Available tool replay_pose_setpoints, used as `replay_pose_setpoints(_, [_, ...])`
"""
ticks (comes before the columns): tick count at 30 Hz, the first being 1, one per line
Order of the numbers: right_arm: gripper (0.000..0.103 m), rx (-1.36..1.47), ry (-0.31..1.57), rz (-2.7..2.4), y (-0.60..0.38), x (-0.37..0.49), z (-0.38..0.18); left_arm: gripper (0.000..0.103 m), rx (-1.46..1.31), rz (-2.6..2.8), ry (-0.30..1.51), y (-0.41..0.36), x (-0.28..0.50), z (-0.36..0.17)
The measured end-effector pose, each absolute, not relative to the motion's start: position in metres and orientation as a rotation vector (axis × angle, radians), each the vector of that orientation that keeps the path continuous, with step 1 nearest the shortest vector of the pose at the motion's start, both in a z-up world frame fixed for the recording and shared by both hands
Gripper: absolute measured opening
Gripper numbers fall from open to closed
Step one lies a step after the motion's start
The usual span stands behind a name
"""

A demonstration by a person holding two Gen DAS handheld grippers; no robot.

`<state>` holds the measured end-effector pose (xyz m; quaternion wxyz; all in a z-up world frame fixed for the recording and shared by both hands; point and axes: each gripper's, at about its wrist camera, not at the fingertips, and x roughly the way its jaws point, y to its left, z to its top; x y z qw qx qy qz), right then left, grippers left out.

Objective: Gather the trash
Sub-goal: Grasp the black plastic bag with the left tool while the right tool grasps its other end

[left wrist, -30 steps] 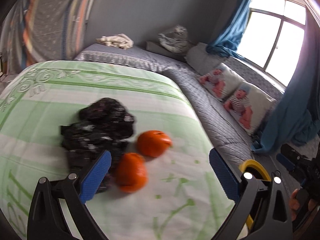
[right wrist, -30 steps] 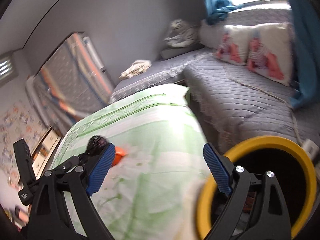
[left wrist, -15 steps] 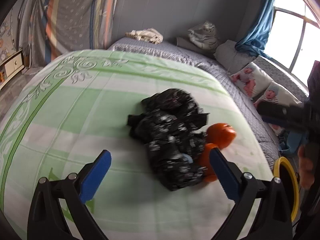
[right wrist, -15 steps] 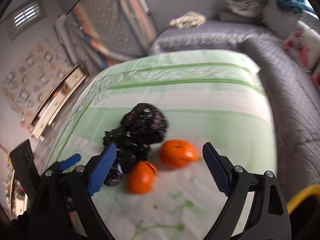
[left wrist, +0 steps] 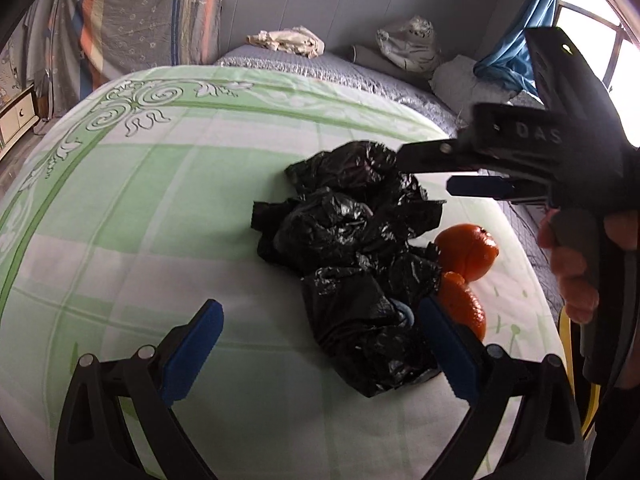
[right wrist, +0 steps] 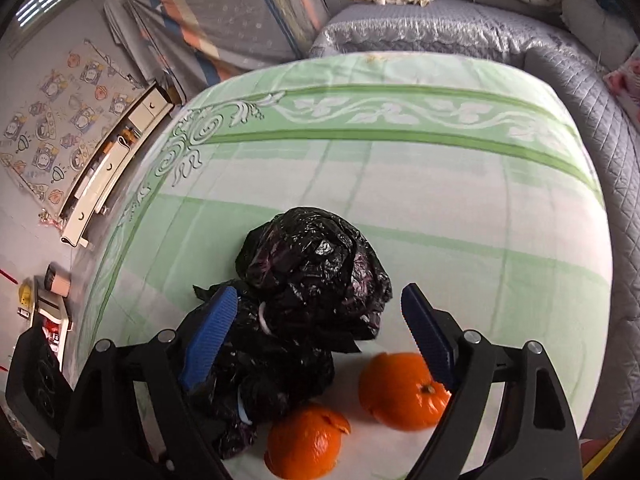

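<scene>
A heap of crumpled black plastic bags (left wrist: 352, 248) lies on the green-and-white cloth (left wrist: 160, 208). Two oranges touch its right side: a whole one (left wrist: 468, 252) and one with torn peel (left wrist: 464, 308). My left gripper (left wrist: 318, 312) is open, low over the near end of the heap, its right pad beside the torn orange. My right gripper (left wrist: 424, 172) reaches in from the right over the far end. In the right wrist view, the right gripper (right wrist: 318, 296) straddles the top lump of the bags (right wrist: 312, 264); its jaws are closing and not pressing. Below it lie the whole orange (right wrist: 400, 392) and the torn orange (right wrist: 304, 444).
A yellow bin rim (left wrist: 564, 332) shows past the cloth's right edge, behind the hand holding the right gripper. A grey quilted sofa (right wrist: 480, 28) with bundled cloths runs along the back and right. A low white drawer unit (right wrist: 112, 160) stands on the floor at left.
The right gripper has swung from above the yellow bin over to the black bags and now shows in the left wrist view. The left gripper shifted left and lowered toward the heap.
</scene>
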<state>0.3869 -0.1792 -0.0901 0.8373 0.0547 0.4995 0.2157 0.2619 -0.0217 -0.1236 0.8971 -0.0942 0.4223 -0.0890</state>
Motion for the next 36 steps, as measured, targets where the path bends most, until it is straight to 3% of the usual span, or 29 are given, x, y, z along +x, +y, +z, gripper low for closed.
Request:
replay_pose_setpoints(4, [0.079,0.119,1.087,0.435,-0.176,0.401,-0.103,0.084,-0.228,-0.178,0.901,-0.017,0.269,-0.13])
replay_pose_setpoints(6, [0.072,0.122,1.106,0.444,-0.173,0.405,-0.109,0.08,-0.237,-0.174,0.905,-0.015,0.269,-0.132])
replay_pose_setpoints(12, [0.048,0.141,1.134,0.457,-0.171,0.412,-0.119,0.042,-0.227,-0.203,0.915,-0.023,0.276,-0.13])
replay_pose_setpoints(14, [0.035,0.145,1.132,0.467,-0.171,0.413,-0.119,0.026,-0.237,-0.22,0.913,-0.024,0.276,-0.129])
replay_pose_setpoints(16, [0.027,0.149,1.127,0.478,-0.171,0.412,-0.118,0.02,-0.227,-0.22,0.902,-0.025,0.275,-0.128])
replay_pose_setpoints(20, [0.016,0.183,1.09,0.496,-0.175,0.41,-0.111,0.015,-0.233,-0.224,0.889,-0.023,0.272,-0.126])
replay_pose_setpoints(23, [0.014,0.194,1.043,0.515,-0.176,0.405,-0.098,0.014,-0.24,-0.226,0.879,-0.018,0.266,-0.121])
replay_pose_setpoints(36, [0.013,0.21,0.922,0.541,-0.185,0.377,-0.048,0.014,-0.285,-0.254,0.819,0.004,0.233,-0.098])
